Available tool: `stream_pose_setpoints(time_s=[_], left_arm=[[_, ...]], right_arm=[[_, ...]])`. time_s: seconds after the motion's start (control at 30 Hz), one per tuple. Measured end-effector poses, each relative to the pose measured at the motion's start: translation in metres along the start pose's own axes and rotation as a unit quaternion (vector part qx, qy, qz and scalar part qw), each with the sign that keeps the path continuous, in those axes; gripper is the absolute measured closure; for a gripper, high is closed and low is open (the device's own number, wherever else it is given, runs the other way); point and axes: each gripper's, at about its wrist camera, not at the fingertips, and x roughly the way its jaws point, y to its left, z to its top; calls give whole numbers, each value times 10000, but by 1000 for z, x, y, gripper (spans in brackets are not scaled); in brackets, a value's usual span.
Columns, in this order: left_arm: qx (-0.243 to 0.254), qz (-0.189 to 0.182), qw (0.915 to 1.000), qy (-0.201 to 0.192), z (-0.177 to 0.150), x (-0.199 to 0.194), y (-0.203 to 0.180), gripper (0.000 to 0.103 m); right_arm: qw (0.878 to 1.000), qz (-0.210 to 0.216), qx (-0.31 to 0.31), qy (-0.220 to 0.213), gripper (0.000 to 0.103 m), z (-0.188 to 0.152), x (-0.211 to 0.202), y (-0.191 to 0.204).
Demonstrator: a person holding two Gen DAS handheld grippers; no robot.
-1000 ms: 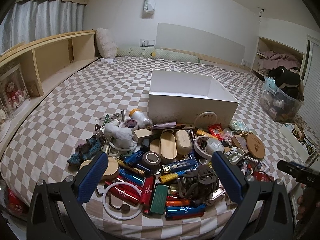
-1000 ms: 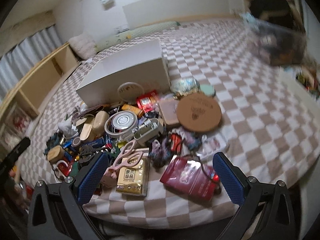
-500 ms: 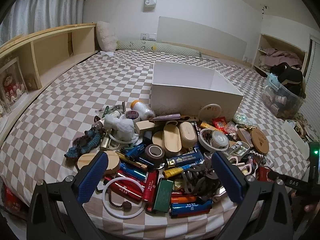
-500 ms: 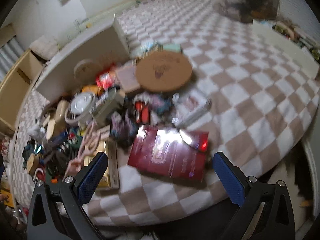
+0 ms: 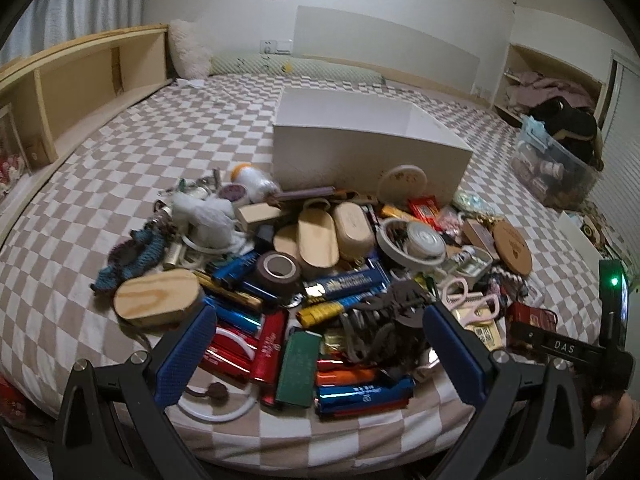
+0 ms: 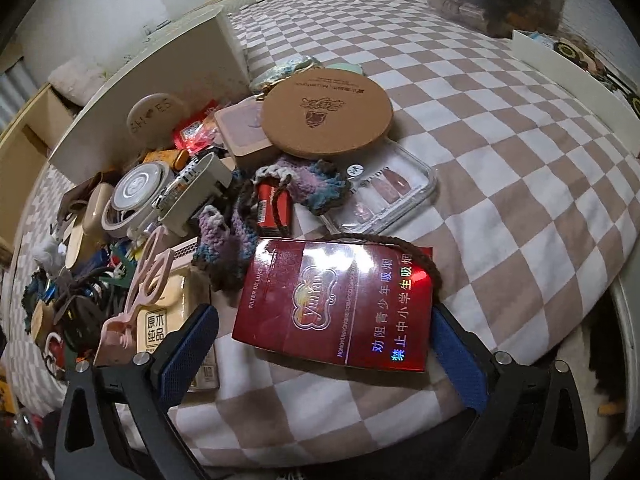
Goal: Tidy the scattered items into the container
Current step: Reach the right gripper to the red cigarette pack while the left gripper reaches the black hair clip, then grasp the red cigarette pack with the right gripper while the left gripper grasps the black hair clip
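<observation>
A white open box stands on the checkered bed behind a heap of small items: lighters, a green box, a tape roll, an oval wooden block. My left gripper hangs open low over the heap's near edge, with nothing gripped. My right gripper points steeply down at a shiny red carton that lies flat between its fingers. Its jaws are closing, and the pads stand just off the carton's sides. The box's corner shows at the upper left of the right wrist view.
A cork coaster, a clear nail case and knitted pieces lie beyond the carton. A wooden shelf runs along the left, a clear storage bin stands at the right. The mattress edge is just below both grippers.
Both grippers have come down toward the heap. The right one has tipped downward, bringing the red carton between its fingers, and those fingers stand slightly closer together.
</observation>
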Motion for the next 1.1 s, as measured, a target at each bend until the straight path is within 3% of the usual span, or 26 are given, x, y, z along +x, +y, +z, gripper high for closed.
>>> stream_pose_setpoints(time_s=[0.57, 0.8, 0.9, 1.1], left_arm=[[-382, -705, 9922, 951, -5, 57, -32, 0], [-357, -663, 9901, 1185, -3, 81, -45, 0], [-267, -451, 9894, 1353, -6, 92, -50, 1], [-452, -396, 9862, 1546, -13, 102, -43, 4]], right_arm=[[9975, 680, -194, -22, 10, 2, -9, -11], [9967, 778, -222, -84, 10, 4, -15, -11], [9964, 817, -205, -76, 10, 4, -16, -13], [9962, 830, -253, -86, 10, 3, -18, -15]])
